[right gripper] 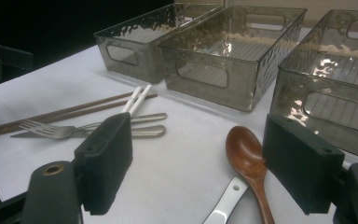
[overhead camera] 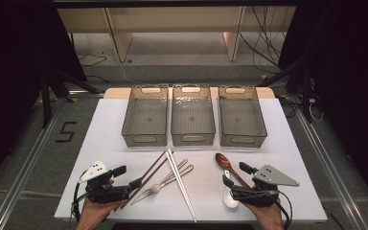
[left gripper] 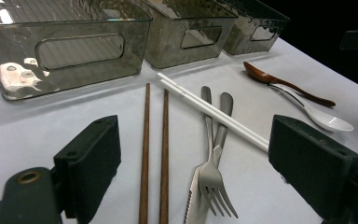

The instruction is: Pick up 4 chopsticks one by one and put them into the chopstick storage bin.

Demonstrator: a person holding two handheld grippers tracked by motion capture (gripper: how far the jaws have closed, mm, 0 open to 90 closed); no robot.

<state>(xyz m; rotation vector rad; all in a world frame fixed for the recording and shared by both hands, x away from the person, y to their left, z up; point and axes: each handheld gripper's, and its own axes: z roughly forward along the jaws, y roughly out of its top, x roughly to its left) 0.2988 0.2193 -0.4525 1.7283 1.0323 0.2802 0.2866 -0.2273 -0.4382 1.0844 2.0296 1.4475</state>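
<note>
Cutlery lay loose on the near half of the desk [overhead camera: 100, 124], three clear bins lined up along the far side, all bare inside: left bin [overhead camera: 145, 116], middle bin [overhead camera: 192, 115], right bin [overhead camera: 242, 116]. Layout read like a sort-by-type setup, one bin per kind.

Left hand-held gripper [overhead camera: 129, 177] rested at the near left, jaws released and wide, nothing between them. It pointed right at the brown chopsticks [left gripper: 154, 154], which ran between its jaws in the left gripper view, probably its first pick. White chopsticks [left gripper: 212, 112] crossed diagonally over the fork [left gripper: 213, 175] and knife [left gripper: 216, 140], so those two likely had to wait or be pulled from under.

Right hand-held gripper [overhead camera: 233, 177] sat at the near right, also released, holding nothing. Wooden spoon [right gripper: 247, 161] lay between its jaws in the right gripper view, with the white spoon [right gripper: 223, 207] just beside and partly under the wooden spoon's handle. Both spoons were grouped right, closest to the right bin.

Each gripper was parked near its own pile, so reaches would stay short and the hands apart.
</note>
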